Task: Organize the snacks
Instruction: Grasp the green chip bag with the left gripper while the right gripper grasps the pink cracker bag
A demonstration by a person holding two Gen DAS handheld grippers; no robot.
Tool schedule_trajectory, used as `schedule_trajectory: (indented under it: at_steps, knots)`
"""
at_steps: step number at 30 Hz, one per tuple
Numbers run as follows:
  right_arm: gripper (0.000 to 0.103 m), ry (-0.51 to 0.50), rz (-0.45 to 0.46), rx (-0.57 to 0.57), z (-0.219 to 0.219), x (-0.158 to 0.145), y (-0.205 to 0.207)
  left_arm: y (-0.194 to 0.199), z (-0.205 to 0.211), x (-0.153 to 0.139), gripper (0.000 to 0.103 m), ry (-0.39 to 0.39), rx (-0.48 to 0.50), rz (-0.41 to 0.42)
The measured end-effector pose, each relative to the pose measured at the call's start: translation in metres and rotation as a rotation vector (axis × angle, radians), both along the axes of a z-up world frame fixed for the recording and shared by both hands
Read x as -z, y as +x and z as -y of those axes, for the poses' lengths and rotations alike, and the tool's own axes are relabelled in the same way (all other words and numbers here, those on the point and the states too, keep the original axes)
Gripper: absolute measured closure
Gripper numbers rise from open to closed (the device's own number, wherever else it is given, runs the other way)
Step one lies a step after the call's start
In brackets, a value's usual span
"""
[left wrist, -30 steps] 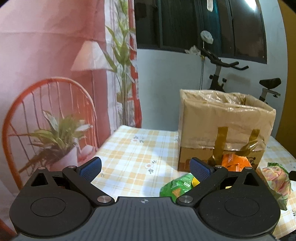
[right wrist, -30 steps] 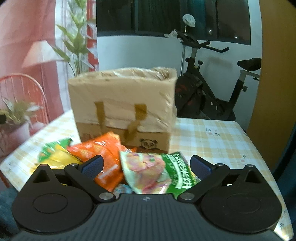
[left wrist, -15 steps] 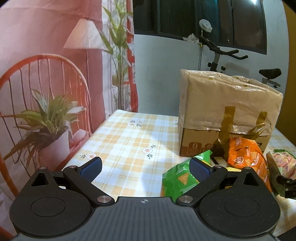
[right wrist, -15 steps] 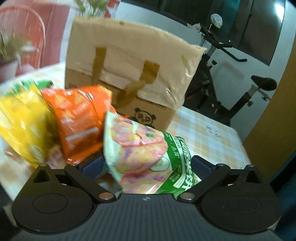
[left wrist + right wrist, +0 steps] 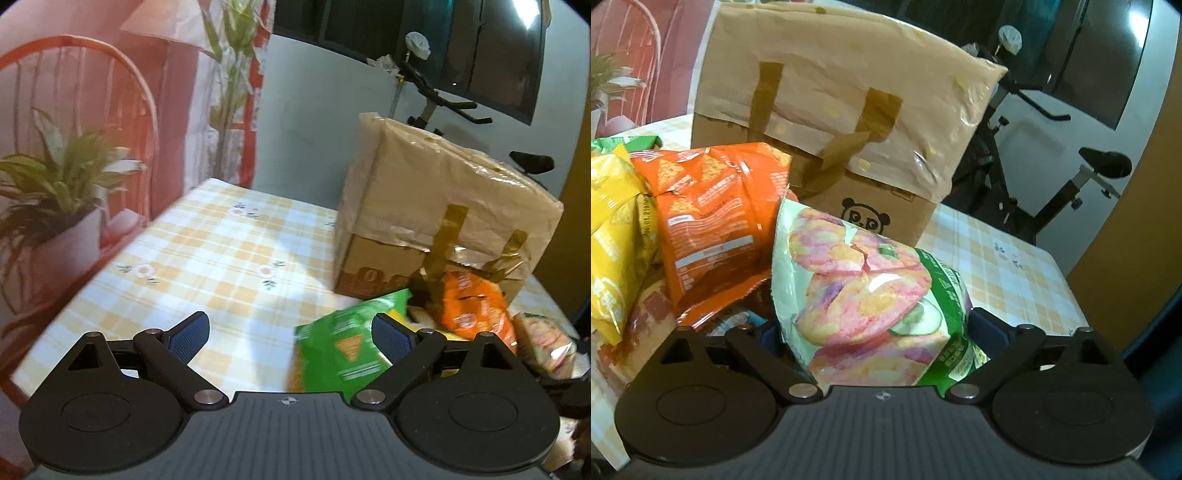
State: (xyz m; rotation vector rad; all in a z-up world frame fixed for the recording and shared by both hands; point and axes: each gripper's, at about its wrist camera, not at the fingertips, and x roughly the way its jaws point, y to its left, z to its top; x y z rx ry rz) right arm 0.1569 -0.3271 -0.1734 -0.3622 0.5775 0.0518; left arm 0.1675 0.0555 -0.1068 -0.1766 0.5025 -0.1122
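Observation:
A pile of snack bags lies on the checked tablecloth (image 5: 221,251) in front of a taped cardboard box (image 5: 842,96). My right gripper (image 5: 873,325) has a pink-and-green rice cracker bag (image 5: 864,291) filling the gap between its jaws, which are closing; I cannot see the pads pressing on it. To its left lie an orange chip bag (image 5: 713,206) and a yellow bag (image 5: 613,240). My left gripper (image 5: 288,325) hangs low over the table, its jaws wide but closing, and a green chip bag (image 5: 340,347) reaches in beside its right finger.
The box (image 5: 443,206) stands just behind the bags. A potted plant (image 5: 55,192) and an orange chair (image 5: 122,74) are beyond the table's left edge. An exercise bike (image 5: 1052,177) is behind the table at the right. Bare cloth (image 5: 1004,266) lies right of the box.
Both grippers have sunk toward the table and rolled. The rice cracker bag now sits deep between the right jaws. The green bag has come in beside the left gripper's right finger.

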Motion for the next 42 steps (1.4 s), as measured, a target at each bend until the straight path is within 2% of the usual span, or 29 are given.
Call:
schedule_trajectory:
  at_steps: [6, 11, 20, 24, 32, 37, 40, 42]
  knots:
    - [0.011, 0.002, 0.053, -0.010, -0.001, 0.005, -0.009, 0.013, 0.022, 0.006, 0.007, -0.025, 0.058, -0.016]
    - [0.011, 0.016, 0.098, -0.017, 0.001, 0.010, -0.012, 0.017, 0.026, 0.017, 0.009, 0.014, 0.023, -0.056]
    - [0.011, 0.051, 0.151, -0.020, 0.004, 0.016, -0.018, 0.027, 0.022, 0.028, 0.009, -0.026, 0.025, -0.105]
    - [0.011, 0.057, 0.161, -0.022, 0.005, 0.017, -0.020, 0.037, 0.024, 0.040, 0.008, -0.058, 0.042, -0.139]
    - [0.011, 0.065, 0.168, -0.033, 0.007, 0.019, -0.022, 0.046, 0.022, 0.059, 0.006, -0.165, 0.068, -0.152]
    - [0.011, 0.060, 0.170, -0.034, 0.006, 0.020, -0.021, 0.039, 0.032, 0.065, 0.009, -0.156, 0.106, -0.181]
    - [0.011, 0.060, 0.170, -0.034, 0.006, 0.020, -0.022, 0.030, 0.033, 0.066, 0.013, -0.128, 0.120, -0.157]
    - [0.011, 0.059, 0.170, -0.035, 0.005, 0.020, -0.022, 0.025, 0.034, 0.061, 0.016, -0.090, 0.093, -0.137]
